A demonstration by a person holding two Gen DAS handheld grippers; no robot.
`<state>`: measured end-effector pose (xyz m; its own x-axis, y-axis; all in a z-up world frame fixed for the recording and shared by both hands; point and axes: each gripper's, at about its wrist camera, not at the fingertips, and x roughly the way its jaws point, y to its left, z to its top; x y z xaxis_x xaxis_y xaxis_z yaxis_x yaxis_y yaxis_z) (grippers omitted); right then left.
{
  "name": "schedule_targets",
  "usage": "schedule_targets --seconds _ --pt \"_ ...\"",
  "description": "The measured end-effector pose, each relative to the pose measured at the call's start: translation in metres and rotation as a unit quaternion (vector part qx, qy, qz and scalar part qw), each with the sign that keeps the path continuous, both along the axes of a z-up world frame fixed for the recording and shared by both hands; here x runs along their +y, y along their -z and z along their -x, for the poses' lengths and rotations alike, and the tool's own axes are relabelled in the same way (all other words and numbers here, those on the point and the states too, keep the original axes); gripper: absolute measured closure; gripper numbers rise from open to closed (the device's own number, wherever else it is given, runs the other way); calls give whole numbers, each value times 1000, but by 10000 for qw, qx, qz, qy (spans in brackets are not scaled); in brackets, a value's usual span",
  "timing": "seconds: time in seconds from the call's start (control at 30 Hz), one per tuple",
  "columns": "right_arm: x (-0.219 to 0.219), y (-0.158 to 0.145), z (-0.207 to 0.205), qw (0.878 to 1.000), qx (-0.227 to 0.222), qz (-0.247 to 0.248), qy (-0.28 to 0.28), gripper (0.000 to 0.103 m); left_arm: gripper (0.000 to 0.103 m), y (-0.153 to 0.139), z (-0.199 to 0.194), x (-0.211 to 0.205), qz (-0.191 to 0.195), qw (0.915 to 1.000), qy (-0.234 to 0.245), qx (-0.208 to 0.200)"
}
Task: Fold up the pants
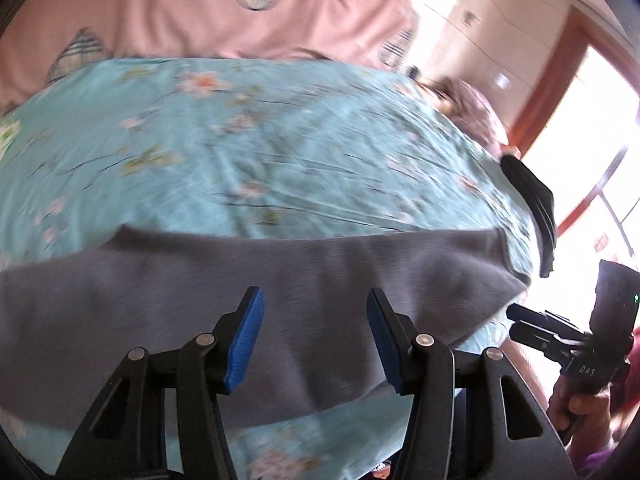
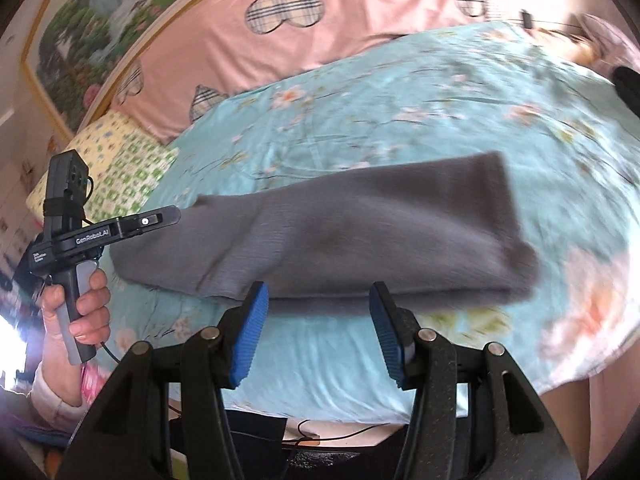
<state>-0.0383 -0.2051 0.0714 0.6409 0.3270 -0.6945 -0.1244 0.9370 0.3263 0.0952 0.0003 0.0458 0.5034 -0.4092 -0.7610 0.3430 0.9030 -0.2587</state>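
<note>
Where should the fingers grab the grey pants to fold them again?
Probably at a short end of the grey pants, coming down from above. They lie as a long flat band on the blue flowered sheet, so pinching an end edge lets it lift across to the other.

A turquoise floral bedsheet [image 2: 400, 112] meets a pink heart-print cover [image 2: 360, 4], a yellow-green checked pillow [image 2: 116, 160] beside them.

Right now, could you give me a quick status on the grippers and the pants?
Left gripper open, empty. Right gripper open, empty. Grey pants flat on blue floral bedspread, partly folded. Nothing in the way.
</note>
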Motion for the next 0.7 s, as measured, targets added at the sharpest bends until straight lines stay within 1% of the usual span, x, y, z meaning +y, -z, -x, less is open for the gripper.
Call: schedule_targets --seconds 0.2,0.4,0.5,0.7 --pt "-28 5 13 9981 62 -102 605 49 47 -2 -16 -46 -144 9973 723 13" --pt "-44 10 18 9945 91 -294 998 49 45 -2 -32 -75 -261 9924 1198 70" --pt "-51 13 18 9920 105 -428 1184 49 43 -2 -41 -89 -287 9889 1455 122" --pt "-62 19 13 9872 221 -574 1469 49 43 2 -59 -120 -418 9799 1936 233"
